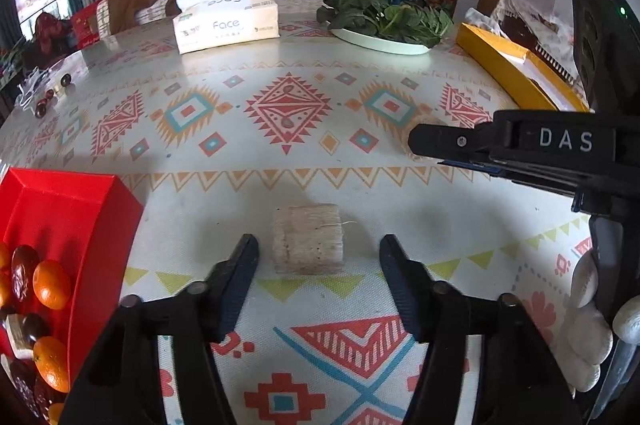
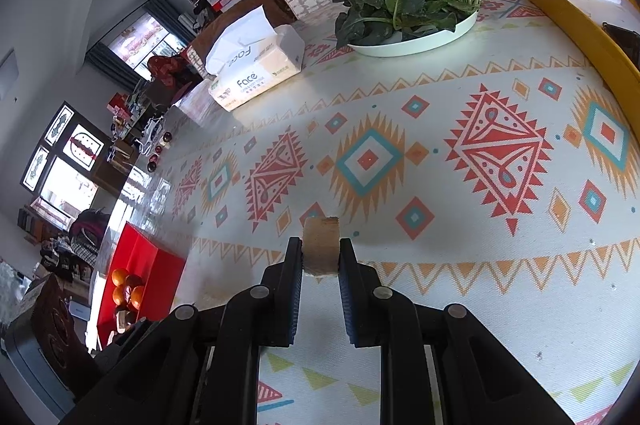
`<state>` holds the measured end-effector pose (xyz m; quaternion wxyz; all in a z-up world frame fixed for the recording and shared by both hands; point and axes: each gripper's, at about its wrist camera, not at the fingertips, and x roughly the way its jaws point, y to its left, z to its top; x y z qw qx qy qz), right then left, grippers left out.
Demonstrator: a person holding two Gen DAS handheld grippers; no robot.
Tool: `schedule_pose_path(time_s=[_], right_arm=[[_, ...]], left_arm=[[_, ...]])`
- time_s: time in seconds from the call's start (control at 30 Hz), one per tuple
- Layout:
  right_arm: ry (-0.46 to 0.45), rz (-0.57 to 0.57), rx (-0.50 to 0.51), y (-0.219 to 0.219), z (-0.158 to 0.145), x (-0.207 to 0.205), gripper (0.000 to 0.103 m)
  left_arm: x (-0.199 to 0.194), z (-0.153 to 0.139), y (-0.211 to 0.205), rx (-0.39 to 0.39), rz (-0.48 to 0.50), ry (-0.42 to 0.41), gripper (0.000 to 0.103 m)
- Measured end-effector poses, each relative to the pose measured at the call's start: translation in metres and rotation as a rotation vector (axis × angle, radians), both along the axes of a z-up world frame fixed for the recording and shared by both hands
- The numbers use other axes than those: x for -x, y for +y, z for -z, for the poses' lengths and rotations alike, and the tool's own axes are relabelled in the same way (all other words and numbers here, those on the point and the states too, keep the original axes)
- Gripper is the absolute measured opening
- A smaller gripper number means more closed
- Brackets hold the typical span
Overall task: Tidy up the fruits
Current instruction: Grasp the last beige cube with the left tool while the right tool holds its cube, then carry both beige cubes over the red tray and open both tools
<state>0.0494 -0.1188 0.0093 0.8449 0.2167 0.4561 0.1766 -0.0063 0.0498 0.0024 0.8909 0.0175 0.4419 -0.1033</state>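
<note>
We see our left gripper [image 1: 319,257] spread wide, a pale fibrous sugarcane chunk [image 1: 308,239] lying on the patterned tablecloth [image 1: 280,113] between its tips — touching neither. At far left, a red tray [image 1: 80,209] holds small oranges [image 1: 51,284] and dark dates [image 1: 23,271]. Our right gripper [image 1: 416,139] enters from the right, side-on — we can't judge its gap.

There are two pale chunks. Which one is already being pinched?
The chunk between the right gripper fingers, lifted above the cloth. The other chunk lies loose on the cloth, with the left gripper open around it.
</note>
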Motion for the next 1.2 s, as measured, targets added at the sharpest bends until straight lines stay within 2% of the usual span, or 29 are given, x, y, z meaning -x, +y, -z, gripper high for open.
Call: schedule_pose_path(time_s=[0.03, 0.23, 0.33, 0.47, 0.53, 0.73, 1.2], right_arm=[[0.000, -0.001, -0.001, 0.000, 0.000, 0.000, 0.019], [-0.002, -0.009, -0.004, 0.004, 0.001, 0.001, 0.019], [-0.010, -0.011, 0.005, 0.008, 0.000, 0.004, 0.019], [-0.057, -0.011, 0.040, 0.017, -0.010, 0.012, 0.019], [-0.085, -0.006, 0.085, 0.023, -0.016, 0.019, 0.019], [-0.089, -0.030, 0.096, 0.039, -0.024, 0.050, 0.019], [-0.194, -0.147, 0.147, 0.113, -0.087, 0.089, 0.019]], left_arm=[[0.001, -0.001, 0.001, -0.007, -0.009, -0.006, 0.029], [0.018, -0.007, 0.020, 0.070, -0.060, -0.022, 0.029], [0.029, -0.012, 0.027, 0.081, -0.072, -0.029, 0.029], [0.048, -0.027, 0.044, 0.110, -0.093, -0.052, 0.029], [0.057, -0.035, 0.052, 0.109, -0.101, -0.069, 0.029], [0.082, -0.060, 0.083, 0.093, -0.158, -0.138, 0.029], [0.117, -0.080, 0.167, 0.092, -0.340, -0.225, 0.029]])
